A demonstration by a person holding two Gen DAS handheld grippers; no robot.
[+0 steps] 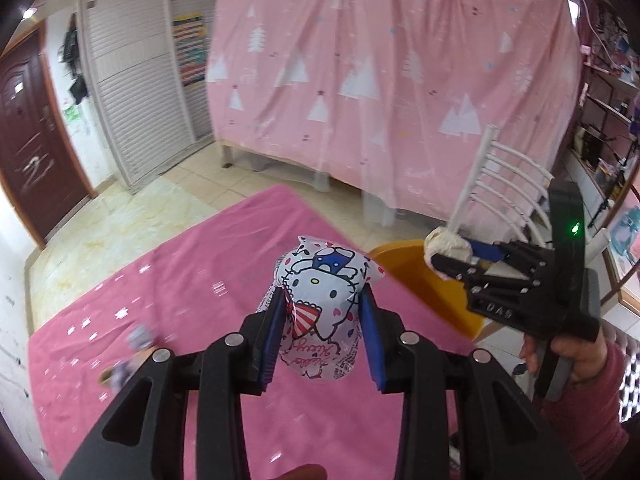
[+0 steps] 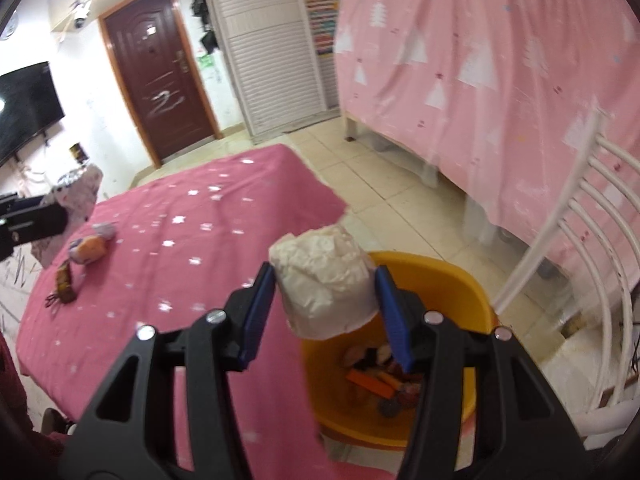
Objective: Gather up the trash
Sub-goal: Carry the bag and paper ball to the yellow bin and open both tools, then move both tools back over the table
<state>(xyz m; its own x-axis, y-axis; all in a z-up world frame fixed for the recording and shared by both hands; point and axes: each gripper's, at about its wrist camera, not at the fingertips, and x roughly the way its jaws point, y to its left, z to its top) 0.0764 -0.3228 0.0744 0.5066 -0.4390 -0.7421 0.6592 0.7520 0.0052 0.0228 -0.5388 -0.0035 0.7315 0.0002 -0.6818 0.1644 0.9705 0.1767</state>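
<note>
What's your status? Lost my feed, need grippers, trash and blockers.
Left gripper shut on cartoon wrapper. Right gripper shut on paper wad, at yellow bin. Scraps left on tablecloth. Nothing blocking.

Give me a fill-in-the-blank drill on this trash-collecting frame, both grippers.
1. The left gripper is shut on a cartoon-printed foil ____.
2. The right gripper grips a crumpled white paper wad above the ____ plastic bin.
3. Small leftover scraps lie on the ____ star-print tablecloth.

Missing: wrapper; yellow; pink
</note>
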